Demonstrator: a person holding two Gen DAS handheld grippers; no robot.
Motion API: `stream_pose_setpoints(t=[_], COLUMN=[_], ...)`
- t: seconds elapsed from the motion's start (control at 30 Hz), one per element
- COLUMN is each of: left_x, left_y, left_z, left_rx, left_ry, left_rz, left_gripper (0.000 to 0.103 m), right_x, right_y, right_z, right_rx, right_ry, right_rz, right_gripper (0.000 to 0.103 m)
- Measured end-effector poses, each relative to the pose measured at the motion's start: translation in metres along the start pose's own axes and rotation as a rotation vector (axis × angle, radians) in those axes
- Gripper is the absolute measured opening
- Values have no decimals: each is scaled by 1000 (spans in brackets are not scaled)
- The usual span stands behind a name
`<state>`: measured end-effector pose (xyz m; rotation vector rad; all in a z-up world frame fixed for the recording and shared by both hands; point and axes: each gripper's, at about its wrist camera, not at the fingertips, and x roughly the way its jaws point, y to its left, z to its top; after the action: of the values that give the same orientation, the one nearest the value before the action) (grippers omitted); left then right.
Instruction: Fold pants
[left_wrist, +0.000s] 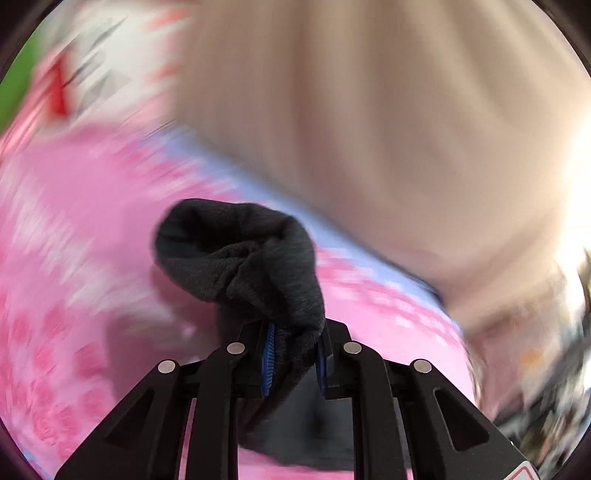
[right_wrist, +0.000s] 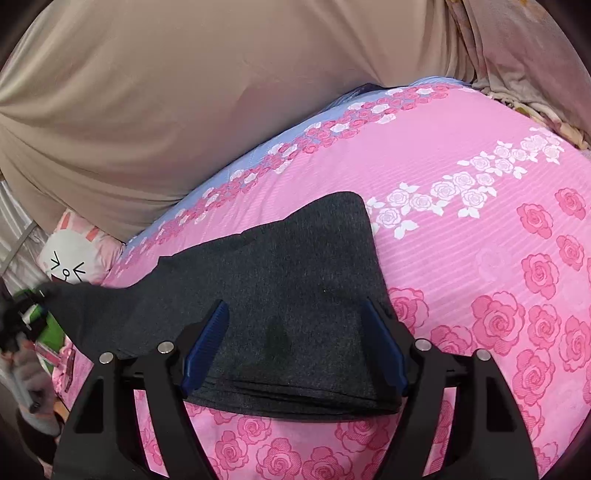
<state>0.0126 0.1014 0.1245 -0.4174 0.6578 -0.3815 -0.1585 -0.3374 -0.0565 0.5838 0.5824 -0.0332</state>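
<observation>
Dark grey pants (right_wrist: 295, 273) lie partly folded on a pink rose-print bed cover (right_wrist: 480, 229). One end stretches left and up to my left gripper (right_wrist: 33, 299), seen at the left edge of the right wrist view. In the left wrist view, my left gripper (left_wrist: 293, 354) is shut on a bunched end of the pants (left_wrist: 240, 254), lifted above the bed; the background is motion-blurred. My right gripper (right_wrist: 295, 347) is open, its blue pads (right_wrist: 207, 343) standing on either side of the folded stack, just above it.
A beige curtain or sheet (right_wrist: 184, 92) hangs behind the bed. A white cartoon-face pillow (right_wrist: 74, 258) lies at the bed's far left corner. A floral blanket (right_wrist: 517, 92) is bunched at the upper right.
</observation>
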Motion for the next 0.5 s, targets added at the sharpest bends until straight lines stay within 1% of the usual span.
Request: stream_pose_setpoints(t=[0.03,0.1,0.13,0.17,0.2,0.23,0.27,0.3,0.33,0.37,0.43,0.5], left_x=[0,5,17,29,45,68,86,112,124,132,129,114], left_y=[-27,-91,-128,-150,-172,-192,-201,-208,-208,-205,-192,-173], left_z=[0,-10,-24,-38,-57,-83,-103,-129,-144,-157,-163,-152], left_rx=[53,170,233,273,316,362,386,401,396,379,322,304], left_ry=[2,40,91,138,195,274,334,413,449,479,497,464], left_rz=[-38,-131,-192,-227,-254,-273,-282,-271,-240,-225,-276,-294], left_gripper=[14,14,15,16,20,30,40,53,53,52,52,54], right_x=[-2,-8,-10,-13,-16,-19,-24,-27,-31,-33,-40,-44], right_y=[-2,-9,-11,-13,-16,-18,-23,-28,-32,-35,-43,-43], right_z=[1,2,2,3,3,3,4,4,4,4,5,9], right_rx=[11,44,54,55,52,52,55,60,63,64,74,87], right_ry=[-8,-23,-26,-27,-31,-32,-32,-32,-30,-29,-23,-12], right_rz=[13,50,60,62,56,51,46,40,31,25,36,99], right_gripper=[73,75,75,75,75,76,76,77,77,77,77,77])
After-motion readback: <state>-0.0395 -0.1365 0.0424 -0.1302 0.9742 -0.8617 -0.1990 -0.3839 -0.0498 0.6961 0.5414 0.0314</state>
